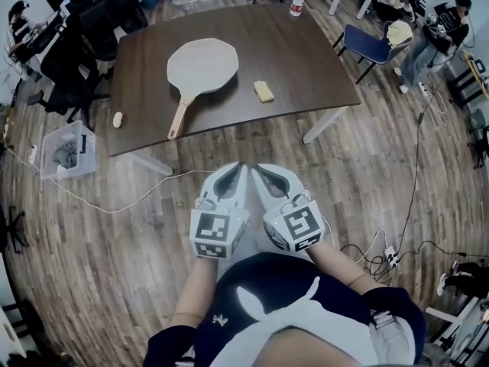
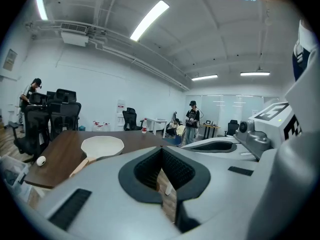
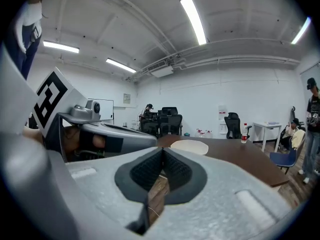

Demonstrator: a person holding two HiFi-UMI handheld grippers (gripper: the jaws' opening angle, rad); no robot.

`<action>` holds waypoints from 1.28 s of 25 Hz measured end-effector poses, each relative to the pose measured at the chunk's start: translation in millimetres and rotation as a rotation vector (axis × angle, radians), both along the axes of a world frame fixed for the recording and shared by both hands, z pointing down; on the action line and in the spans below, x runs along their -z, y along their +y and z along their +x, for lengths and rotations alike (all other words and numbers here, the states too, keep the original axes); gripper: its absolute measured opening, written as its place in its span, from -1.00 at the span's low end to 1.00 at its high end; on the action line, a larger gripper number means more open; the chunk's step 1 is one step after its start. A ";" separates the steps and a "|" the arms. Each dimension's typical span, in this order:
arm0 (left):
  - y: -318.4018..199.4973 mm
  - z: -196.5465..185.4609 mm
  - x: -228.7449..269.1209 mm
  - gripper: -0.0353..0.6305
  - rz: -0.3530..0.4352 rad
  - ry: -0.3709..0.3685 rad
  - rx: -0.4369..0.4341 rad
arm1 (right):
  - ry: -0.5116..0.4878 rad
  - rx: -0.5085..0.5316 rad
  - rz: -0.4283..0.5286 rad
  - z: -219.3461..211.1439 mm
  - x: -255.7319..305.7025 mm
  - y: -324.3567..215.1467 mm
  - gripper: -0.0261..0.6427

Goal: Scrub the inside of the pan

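Wooden floor planks fill the space between me and a dark brown table [image 1: 306,60]; office chairs and a few people stand round the walls. On this table lies the pan [image 1: 202,66], pale cream inside, flat on its base, and I see nothing in it. Its wooden handle [image 1: 178,119] ends close to the near edge of the table. The long axis runs from that end away from me and a little to the right, up to the round part. A yellow sponge [image 1: 263,91] lies near the pan on its right side, not touching it.

I hold both tongs low before my body, side by side and almost touching, pointing toward the table. The left tongs [image 1: 239,167] are clenched, pad against pad, with nothing between them. The right tongs [image 1: 257,168] are the same, closed and empty.

The pan is well apart from the tips, ahead and somewhat to the left. So I judge the left tongs the nearer to the handle and the right tongs the nearer to the sponge. Both jaws must open before either thing can be taken. The scrubbing is not yet begun.

For writing, I can read nothing. A water bottle [image 1: 298,0] at the far edge has a red label, too small to read. The marker cubes [image 1: 218,234] carry only black and white squares.
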State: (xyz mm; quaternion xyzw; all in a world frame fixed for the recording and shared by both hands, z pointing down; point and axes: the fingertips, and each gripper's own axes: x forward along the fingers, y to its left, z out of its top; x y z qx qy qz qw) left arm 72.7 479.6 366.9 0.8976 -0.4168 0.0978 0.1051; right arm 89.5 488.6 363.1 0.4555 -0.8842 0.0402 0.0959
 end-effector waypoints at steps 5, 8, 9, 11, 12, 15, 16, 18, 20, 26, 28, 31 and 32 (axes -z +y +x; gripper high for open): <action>-22.7 -6.4 -12.9 -0.88 -0.025 0.029 -0.009 | 0.025 -0.013 -0.019 -14.3 -8.0 -20.7 -0.93; -34.2 -10.4 -17.3 -0.88 -0.036 0.039 -0.015 | 0.044 -0.020 -0.029 -16.9 -10.5 -35.3 -0.93; -40.8 -11.9 -18.2 -0.88 -0.038 0.040 -0.015 | 0.047 -0.020 -0.028 -17.8 -11.2 -42.7 -0.93; -54.0 -12.8 -20.9 -0.88 -0.040 0.036 -0.019 | 0.044 -0.026 -0.032 -17.6 -14.8 -57.9 -0.93; -59.7 -12.0 -22.2 -0.88 -0.037 0.030 -0.025 | 0.041 -0.033 -0.037 -15.7 -17.5 -65.2 -0.92; -78.0 -6.5 -20.2 -0.88 -0.002 0.018 -0.064 | 0.036 -0.060 -0.044 -6.0 -22.7 -89.4 -0.92; -85.5 -4.7 -18.4 -0.88 0.012 0.016 -0.080 | 0.034 -0.069 -0.045 -2.5 -23.3 -98.6 -0.92; -103.3 -2.2 -16.3 -0.88 0.033 0.001 -0.095 | 0.024 -0.087 -0.052 4.8 -24.4 -118.3 -0.92; -123.4 0.8 -17.4 -0.88 0.041 -0.021 -0.094 | 0.014 -0.097 -0.067 12.1 -26.9 -139.4 -0.89; -184.5 11.5 -26.4 -0.88 0.025 -0.050 -0.108 | 0.042 -0.099 -0.106 27.8 -38.7 -207.7 -0.76; -204.0 15.1 -30.3 -0.88 0.021 -0.065 -0.111 | 0.060 -0.090 -0.128 31.4 -45.1 -229.8 -0.69; -231.0 20.9 -39.1 -0.88 0.005 -0.069 -0.112 | 0.084 -0.076 -0.164 37.9 -59.2 -261.0 -0.67; -239.4 22.7 -43.0 -0.88 -0.001 -0.069 -0.110 | 0.095 -0.076 -0.176 40.9 -65.8 -270.4 -0.66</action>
